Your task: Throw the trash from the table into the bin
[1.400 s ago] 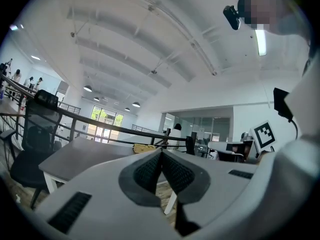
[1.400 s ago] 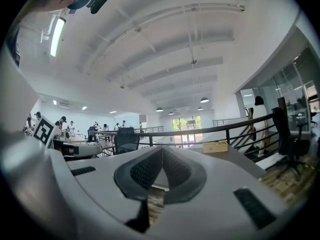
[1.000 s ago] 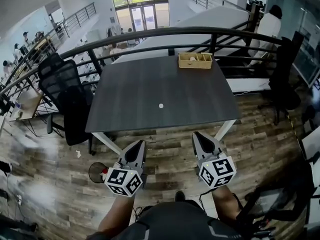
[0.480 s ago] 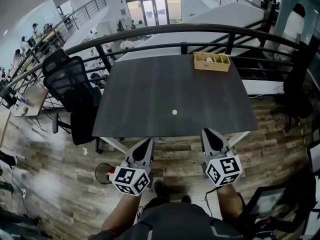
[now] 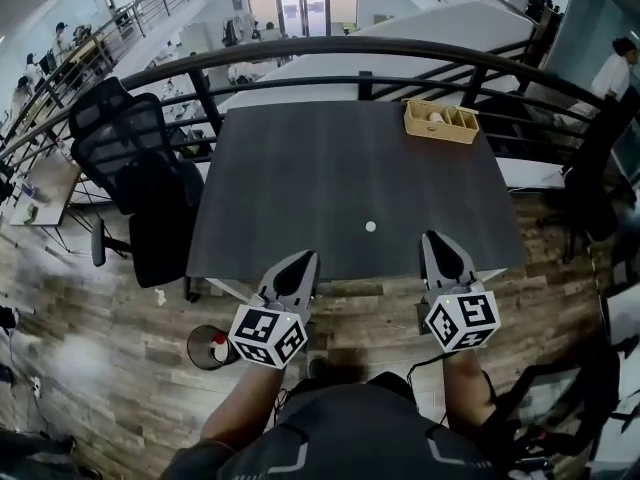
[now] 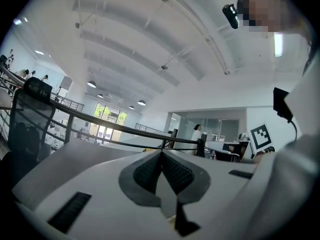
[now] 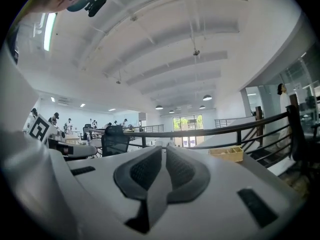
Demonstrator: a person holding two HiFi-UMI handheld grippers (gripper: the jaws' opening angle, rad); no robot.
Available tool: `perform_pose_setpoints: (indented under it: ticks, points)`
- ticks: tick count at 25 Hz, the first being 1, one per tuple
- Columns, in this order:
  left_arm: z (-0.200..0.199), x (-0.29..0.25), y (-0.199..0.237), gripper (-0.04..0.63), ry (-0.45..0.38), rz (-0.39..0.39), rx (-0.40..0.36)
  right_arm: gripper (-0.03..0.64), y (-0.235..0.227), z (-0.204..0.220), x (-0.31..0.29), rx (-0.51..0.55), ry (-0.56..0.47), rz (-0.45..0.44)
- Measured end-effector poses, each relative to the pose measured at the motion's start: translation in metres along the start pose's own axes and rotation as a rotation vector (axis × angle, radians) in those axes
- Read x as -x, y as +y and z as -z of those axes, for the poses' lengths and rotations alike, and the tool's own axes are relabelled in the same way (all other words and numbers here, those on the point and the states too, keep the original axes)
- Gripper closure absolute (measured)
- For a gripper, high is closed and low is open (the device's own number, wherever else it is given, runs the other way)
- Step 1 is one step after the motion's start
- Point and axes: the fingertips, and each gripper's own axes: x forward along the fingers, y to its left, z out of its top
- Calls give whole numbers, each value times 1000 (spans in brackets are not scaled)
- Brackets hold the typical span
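Note:
A small white crumpled scrap (image 5: 370, 226) lies on the dark grey table (image 5: 300, 178), near its front edge. My left gripper (image 5: 307, 257) is at the table's front edge, left of the scrap, with its jaws shut and nothing in them (image 6: 161, 151). My right gripper (image 5: 433, 236) reaches just over the front edge to the right of the scrap, also shut and empty (image 7: 164, 148). A small round black bin (image 5: 212, 346) stands on the floor below and left of the left gripper, with a red and white thing inside.
A wooden compartment tray (image 5: 441, 121) sits at the table's far right corner and also shows in the right gripper view (image 7: 226, 154). A black office chair (image 5: 135, 183) stands at the table's left side. A curved black railing (image 5: 330, 53) runs behind the table.
Both grippers have moved forward from over the floor to the table's front edge. The table and the scrap now look nearer. Both stay shut.

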Motion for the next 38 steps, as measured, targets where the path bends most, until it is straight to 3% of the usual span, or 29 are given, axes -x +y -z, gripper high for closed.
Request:
perform_pose_setpoints:
  ticks: [4, 7, 15, 23, 27, 32, 38]
  points:
    - [4, -14, 24, 586, 28, 17, 0, 593, -3, 8, -21, 3, 30, 34]
    - [13, -30, 34, 586, 56, 20, 7, 540, -10, 21, -40, 3, 78, 36]
    - [54, -94, 75, 586, 156, -62, 12, 453, -40, 93, -113, -13, 230, -34]
    - [139, -157, 118, 571, 345, -179, 30, 436, -71, 215, -174, -19, 476, -133]
    - [176, -160, 131, 523, 436, -206, 36, 430, -65, 255, -185, -6, 579, -175]
    - [216, -165, 146, 523, 514, -258, 79, 430, -62, 309, -195, 17, 710, -233]
    - [237, -169, 154, 536, 577, -277, 84, 430, -59, 342, -202, 64, 787, -271]
